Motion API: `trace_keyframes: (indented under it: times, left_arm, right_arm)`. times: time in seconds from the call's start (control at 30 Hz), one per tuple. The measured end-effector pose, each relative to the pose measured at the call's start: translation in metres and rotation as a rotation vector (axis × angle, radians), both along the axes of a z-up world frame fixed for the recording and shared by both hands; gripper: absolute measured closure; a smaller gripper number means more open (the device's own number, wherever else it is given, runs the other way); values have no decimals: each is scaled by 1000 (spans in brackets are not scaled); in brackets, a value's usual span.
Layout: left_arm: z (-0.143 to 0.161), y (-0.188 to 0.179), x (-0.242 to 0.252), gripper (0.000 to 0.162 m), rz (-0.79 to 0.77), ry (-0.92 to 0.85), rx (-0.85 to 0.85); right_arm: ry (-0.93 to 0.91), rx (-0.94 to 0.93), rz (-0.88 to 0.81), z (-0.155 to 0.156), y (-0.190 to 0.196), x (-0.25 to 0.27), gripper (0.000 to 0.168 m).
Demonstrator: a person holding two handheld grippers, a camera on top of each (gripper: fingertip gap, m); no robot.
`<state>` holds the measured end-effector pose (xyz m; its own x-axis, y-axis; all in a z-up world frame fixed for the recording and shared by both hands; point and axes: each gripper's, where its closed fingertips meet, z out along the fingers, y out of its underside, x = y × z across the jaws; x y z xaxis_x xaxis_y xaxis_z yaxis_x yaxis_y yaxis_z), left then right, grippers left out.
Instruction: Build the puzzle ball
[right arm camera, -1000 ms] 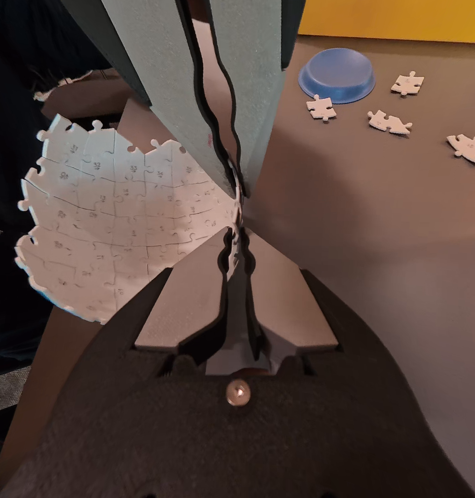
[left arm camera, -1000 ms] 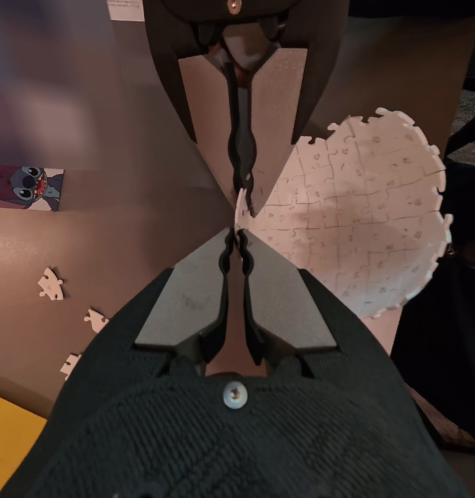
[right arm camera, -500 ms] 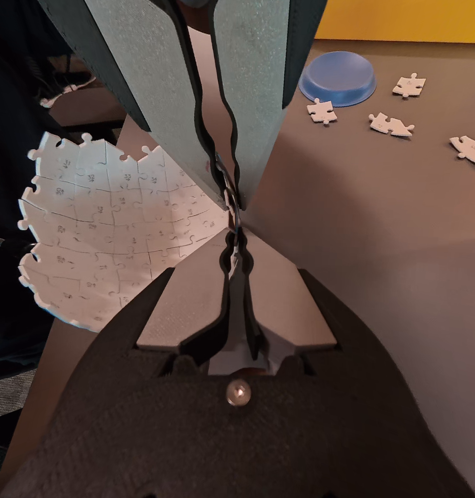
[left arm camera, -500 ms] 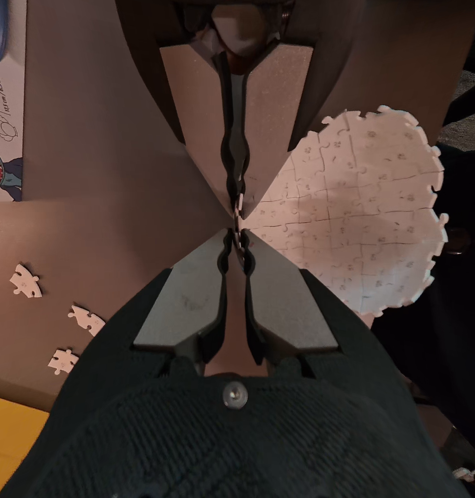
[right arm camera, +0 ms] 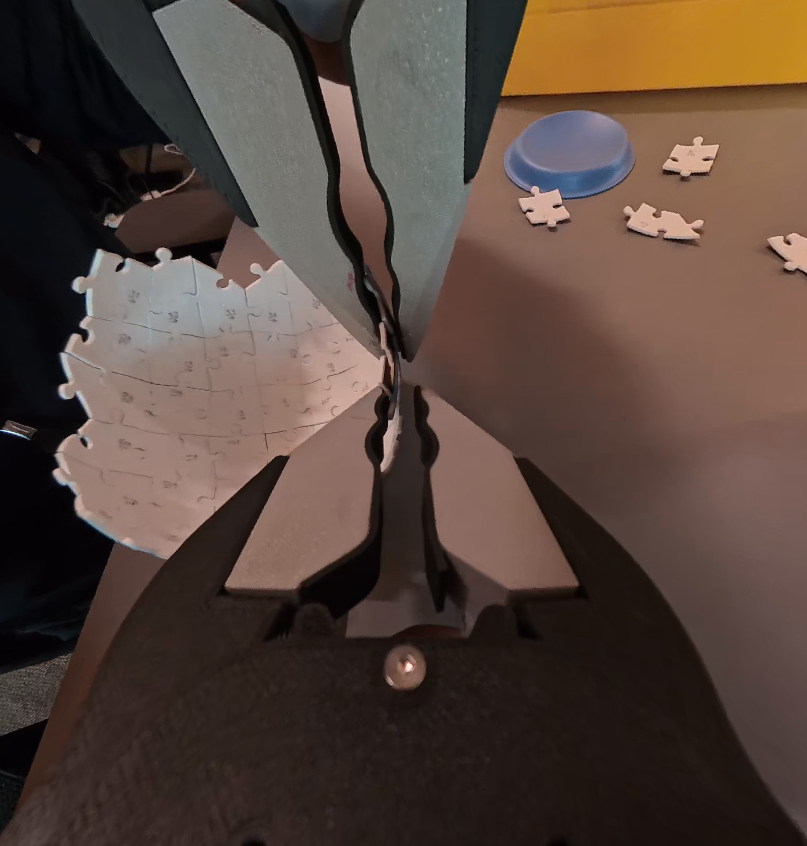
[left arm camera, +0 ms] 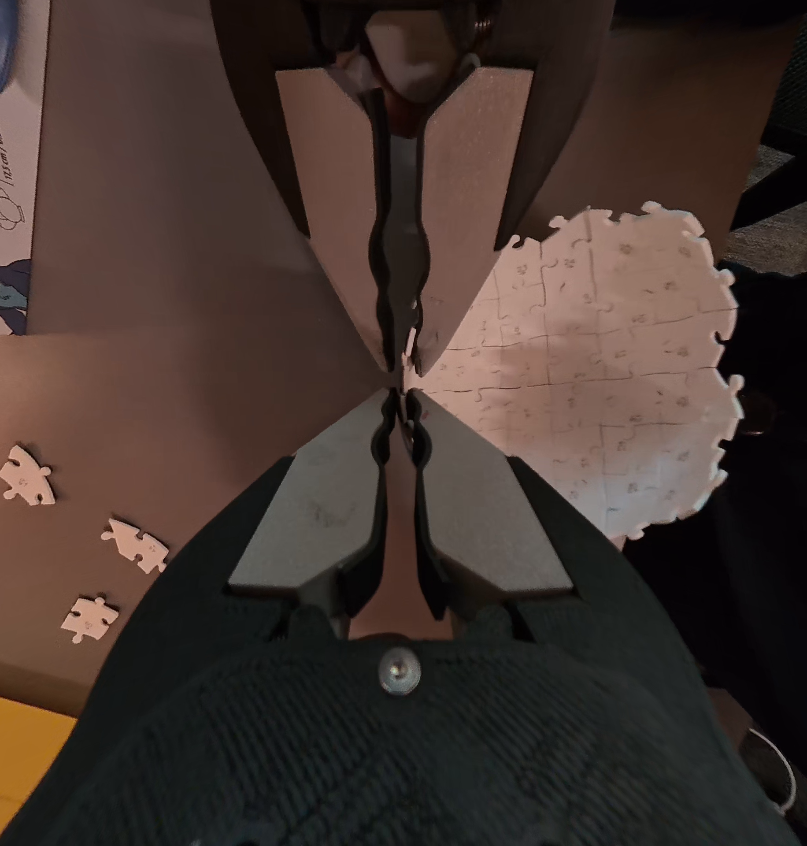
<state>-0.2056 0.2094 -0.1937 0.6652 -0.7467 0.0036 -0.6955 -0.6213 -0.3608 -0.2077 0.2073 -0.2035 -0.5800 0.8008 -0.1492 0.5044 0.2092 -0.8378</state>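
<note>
Right gripper (right arm camera: 400,398) fingers wider apart.

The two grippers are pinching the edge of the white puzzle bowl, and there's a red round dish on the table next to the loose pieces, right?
Almost. The round plastic dish is blue, not red, as the right wrist view shows. It does sit on the brown table beside the loose white puzzle pieces, and both grippers meet at the rim of the curved white puzzle shell.

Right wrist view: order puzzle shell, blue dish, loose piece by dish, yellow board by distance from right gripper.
1. puzzle shell, at jaws, left
2. loose piece, ahead right
3. blue dish, behind it
4. yellow board, farthest back
</note>
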Motion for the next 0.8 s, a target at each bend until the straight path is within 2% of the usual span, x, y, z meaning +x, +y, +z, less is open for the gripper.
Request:
trace_keyframes:
  times: [0.07,0.3,0.4,0.63,0.73,0.77,0.8]
  left_arm:
    - [-1,-1,-1,160,-5,-1,-5]
    - [-4,-9,1,154,9,-42,-74]
    - [-5,-6,-2,156,6,17,-44]
    - [-6,-1,-7,160,34,30,-26]
    - [-6,-3,-6,160,21,-1,-40]
    - [-5,-4,-4,160,16,-17,-48]
    - [-4,-4,-3,160,13,-32,-53]
  right_arm:
    - [7,7,17,-1,-3,0,167]
    - [11,31,32,-4,-7,-3,168]
    - [7,50,18,-5,-5,-4,168]
    - [-9,38,-13,-6,-3,-7,168]
    - [-6,33,-9,-5,-4,-6,166]
    - [-1,33,-20,-4,-2,-6,156]
    - [7,24,-20,-2,-1,-6,153]
